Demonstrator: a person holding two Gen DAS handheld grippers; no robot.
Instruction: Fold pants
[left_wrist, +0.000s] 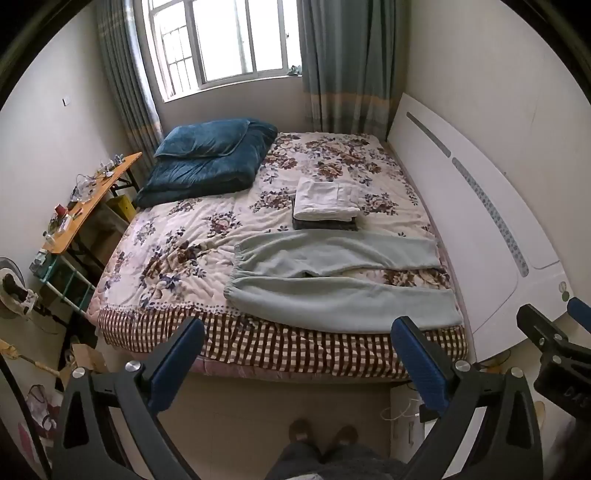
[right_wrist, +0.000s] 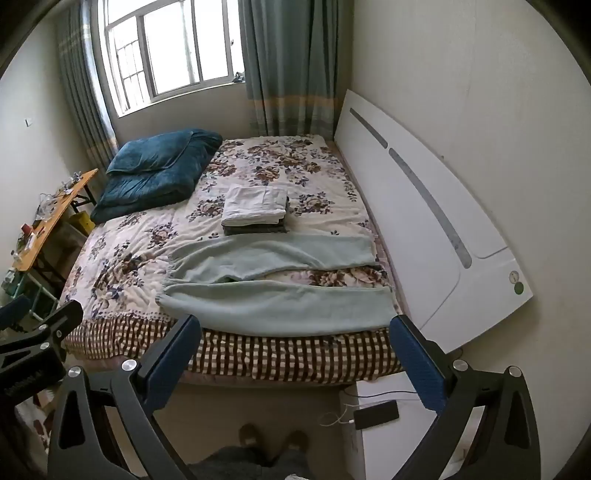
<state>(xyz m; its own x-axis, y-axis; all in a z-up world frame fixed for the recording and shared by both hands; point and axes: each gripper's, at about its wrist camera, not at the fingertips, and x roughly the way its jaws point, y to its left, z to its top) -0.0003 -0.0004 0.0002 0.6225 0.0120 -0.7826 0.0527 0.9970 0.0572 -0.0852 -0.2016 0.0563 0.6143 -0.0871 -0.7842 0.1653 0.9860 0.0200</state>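
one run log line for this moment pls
stage: pre-grasp | left tongs: open, empty | right tongs: open, empty | light green pants: flat on floral bed, unfolded

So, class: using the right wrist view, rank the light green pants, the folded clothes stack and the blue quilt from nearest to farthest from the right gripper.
1. Light green pants, at the bed's near edge.
2. Folded clothes stack, mid-bed behind them.
3. Blue quilt, far left corner.

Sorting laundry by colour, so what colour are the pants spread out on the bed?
Pale grey-green pants, plain with no pattern; clearest in the right wrist view.
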